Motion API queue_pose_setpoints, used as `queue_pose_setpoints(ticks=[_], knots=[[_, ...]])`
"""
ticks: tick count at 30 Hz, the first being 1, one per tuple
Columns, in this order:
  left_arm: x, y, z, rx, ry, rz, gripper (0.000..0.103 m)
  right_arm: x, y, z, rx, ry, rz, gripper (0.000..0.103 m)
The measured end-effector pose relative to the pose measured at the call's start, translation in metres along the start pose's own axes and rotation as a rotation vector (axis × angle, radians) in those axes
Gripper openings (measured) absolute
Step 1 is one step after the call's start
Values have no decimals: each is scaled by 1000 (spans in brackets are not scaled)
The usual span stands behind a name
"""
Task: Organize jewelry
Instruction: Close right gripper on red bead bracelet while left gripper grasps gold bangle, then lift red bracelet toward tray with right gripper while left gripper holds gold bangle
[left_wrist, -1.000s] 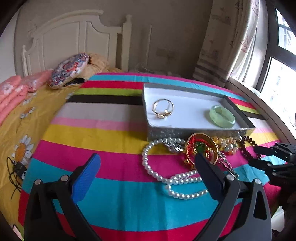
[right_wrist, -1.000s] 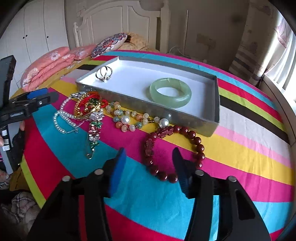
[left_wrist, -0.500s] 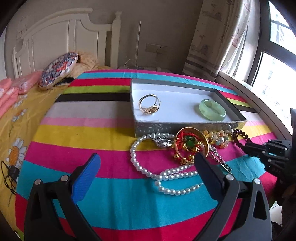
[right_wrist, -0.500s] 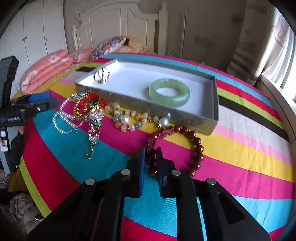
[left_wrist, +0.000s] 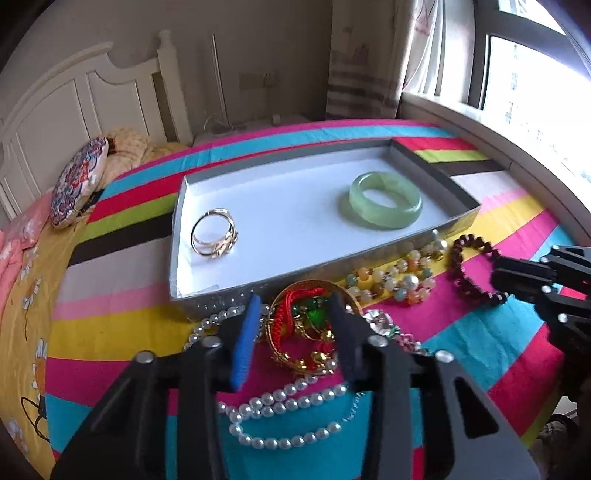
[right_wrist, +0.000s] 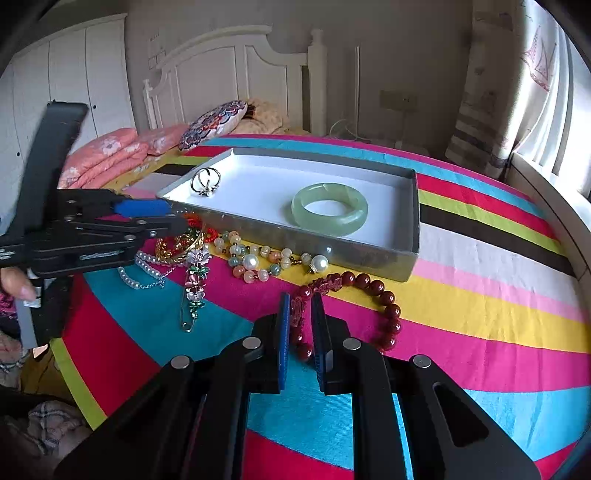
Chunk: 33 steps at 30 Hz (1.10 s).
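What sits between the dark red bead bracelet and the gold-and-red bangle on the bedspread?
The pastel mixed-bead strand with two large pearls, and the flower brooch pin, lie between the red bracelet and the bangle; clearest in the right wrist view.

a white headboard (right_wrist: 236, 74) stood against the beige wall (left_wrist: 277, 44); daylight came through the window (left_wrist: 532, 70) beside a striped curtain (left_wrist: 365, 74).

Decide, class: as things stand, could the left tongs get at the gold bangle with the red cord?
Probably yes. The left tongs are open, with the gold bangle lying between the fingers and nothing above it. The pearl necklace lies tangled alongside and may come up too.
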<state>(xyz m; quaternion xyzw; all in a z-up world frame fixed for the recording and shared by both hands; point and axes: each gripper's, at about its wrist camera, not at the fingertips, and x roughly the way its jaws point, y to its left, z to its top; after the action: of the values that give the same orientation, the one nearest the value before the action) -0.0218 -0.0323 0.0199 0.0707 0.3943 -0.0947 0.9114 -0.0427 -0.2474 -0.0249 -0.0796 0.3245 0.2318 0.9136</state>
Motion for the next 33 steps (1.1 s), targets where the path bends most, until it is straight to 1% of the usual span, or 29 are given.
queue_pose_setpoints(ticks=[1, 3, 8, 9, 10, 13, 14, 15, 19, 20, 22, 26, 31, 33], knots=[[3, 1, 0, 2, 7, 8, 35, 0, 0, 0, 0, -1, 2, 14], [7, 5, -1, 10, 19, 16, 30, 0, 0, 0, 2, -4, 5, 14], [16, 6, 0, 50, 39, 19, 30, 1, -1, -1, 13, 9, 14, 15], [18, 6, 2, 53, 42, 14, 28, 2, -2, -1, 20, 14, 13, 15], [18, 6, 3, 55, 45, 5, 25, 2, -2, -1, 25, 16, 15, 15], [20, 4, 4, 71, 51, -11, 9, 4, -3, -1, 37, 23, 14, 15], [20, 2, 4, 78, 49, -6, 7, 4, -4, -1, 40, 24, 15, 15], [18, 1, 3, 81, 38, -1, 7, 4, -4, -1, 42, 24, 16, 15], [0, 0, -1, 56, -10, -25, 7, 7, -3, -1, 45, 40, 18, 17], [-4, 0, -3, 55, -19, -27, 7, 7, -3, -1, 42, 45, 23, 21], [-12, 1, -5, 45, -34, -32, 7, 9, -1, -2, 31, 55, 30, 26], [-28, 10, -6, -5, -73, -60, 7, 14, 2, -2, 11, 84, 26, 26], [-47, 11, -6, -16, -117, -75, 7, 25, 12, -2, -35, 141, -5, 26], [-53, 12, -6, -21, -133, -79, 7, 25, 19, -3, -65, 136, -39, 22]])
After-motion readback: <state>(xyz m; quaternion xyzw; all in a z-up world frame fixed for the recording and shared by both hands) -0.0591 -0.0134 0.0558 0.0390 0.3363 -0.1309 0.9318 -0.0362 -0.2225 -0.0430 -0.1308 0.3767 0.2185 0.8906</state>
